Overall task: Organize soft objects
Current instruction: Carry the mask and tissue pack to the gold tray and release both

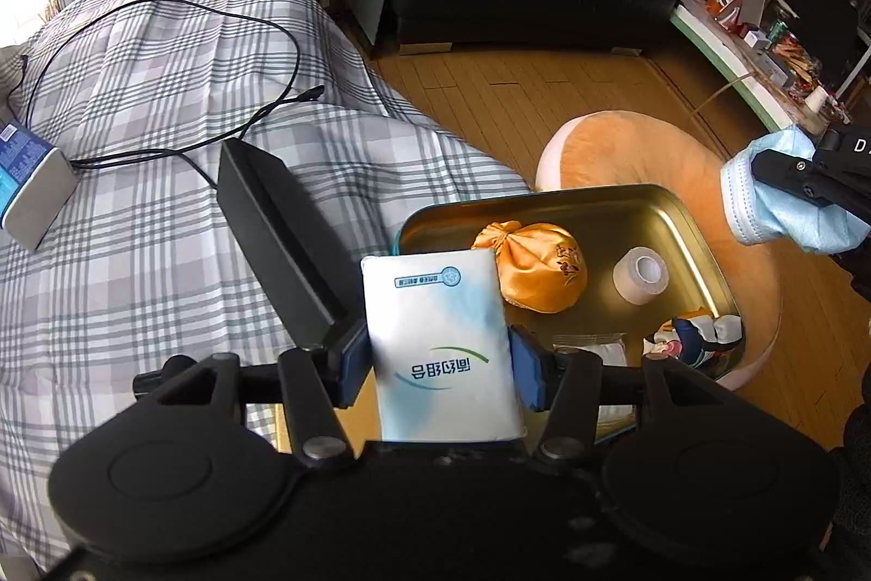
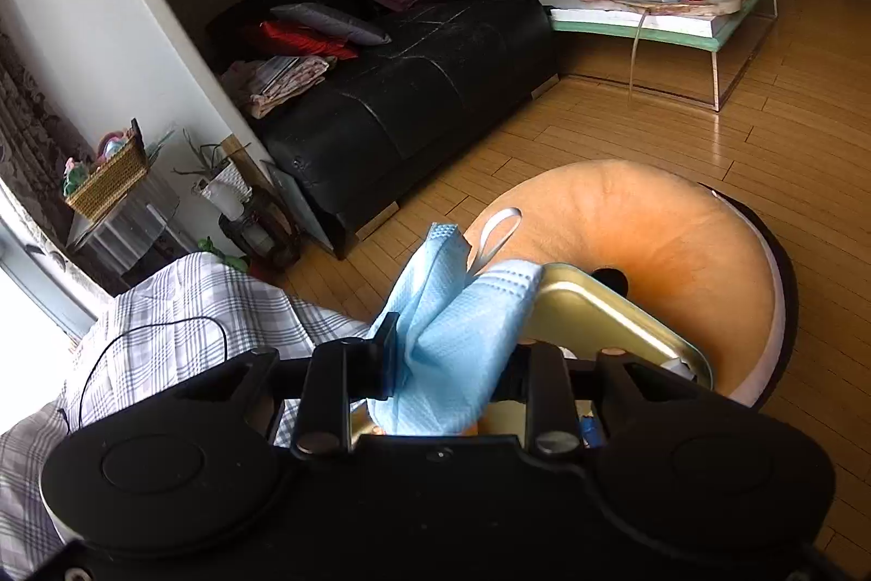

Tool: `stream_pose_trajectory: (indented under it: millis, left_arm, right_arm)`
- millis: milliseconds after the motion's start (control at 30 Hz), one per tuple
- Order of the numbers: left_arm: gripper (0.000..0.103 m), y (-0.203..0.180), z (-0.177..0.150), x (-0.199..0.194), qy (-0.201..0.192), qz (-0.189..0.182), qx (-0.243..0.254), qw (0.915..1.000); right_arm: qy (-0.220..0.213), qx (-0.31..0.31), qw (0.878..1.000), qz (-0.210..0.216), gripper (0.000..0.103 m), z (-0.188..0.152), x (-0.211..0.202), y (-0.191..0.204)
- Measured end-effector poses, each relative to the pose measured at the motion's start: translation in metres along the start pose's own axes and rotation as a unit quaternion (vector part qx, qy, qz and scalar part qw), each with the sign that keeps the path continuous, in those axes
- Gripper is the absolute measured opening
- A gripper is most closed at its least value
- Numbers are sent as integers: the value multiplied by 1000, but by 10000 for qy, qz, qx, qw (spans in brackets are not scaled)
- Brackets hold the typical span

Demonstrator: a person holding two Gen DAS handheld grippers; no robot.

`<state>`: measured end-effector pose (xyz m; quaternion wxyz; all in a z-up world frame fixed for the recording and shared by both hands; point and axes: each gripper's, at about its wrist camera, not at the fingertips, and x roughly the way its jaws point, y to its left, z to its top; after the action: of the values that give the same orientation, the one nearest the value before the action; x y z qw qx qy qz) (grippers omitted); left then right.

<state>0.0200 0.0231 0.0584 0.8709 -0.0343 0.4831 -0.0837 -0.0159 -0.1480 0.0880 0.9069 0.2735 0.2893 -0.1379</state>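
My left gripper (image 1: 438, 358) is shut on a white and blue tissue pack (image 1: 438, 341), held upright just at the near left of a gold metal tray (image 1: 680, 221). The tray holds an orange satin pouch (image 1: 536, 273), a roll of white tape (image 1: 641, 275) and a small figurine (image 1: 694, 336). My right gripper (image 2: 446, 363) is shut on a folded blue face mask (image 2: 457, 330), held above the tray's near edge (image 2: 599, 309). From the left wrist view the mask (image 1: 784, 205) and right gripper hang right of the tray.
The tray rests on an orange doughnut cushion (image 2: 680, 243) on the wooden floor. A plaid-covered bed (image 1: 163, 200) at left carries a black box (image 1: 277, 227), a cable and a blue-white box (image 1: 27, 178). A black sofa (image 2: 424, 74) and a cluttered coffee table (image 2: 653, 9) stand beyond.
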Motion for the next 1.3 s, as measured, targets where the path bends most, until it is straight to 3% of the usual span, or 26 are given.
stream_pose_trajectory:
  millis: [300,467,567,900,1200,1300]
  left_arm:
    - [51,-30,30,44,77,-76,29,9999]
    - [55,-33,35,59,62,22,-7,10000]
    - [62,-29,32,60,71,-20,-82,9999]
    - [65,-3,0,47,183,162,-253,9994]
    - [65,8,-33,35,286,257,-283,9989]
    - [65,6,-39,33,303,250,-234,9990]
  right_arm:
    - [-52,371,9989,-283,28,20,21,-9]
    - [312,345,9971,-610,28,9,37,-24]
    - [304,306,9962,-759,28,8,35,-29]
    - [564,23,9955,-765,29,5,45,-21]
    - [785,-107,9937,-789,39,3,50,-20]
    - [733,-151,9935,-857,58,3,49,-18]
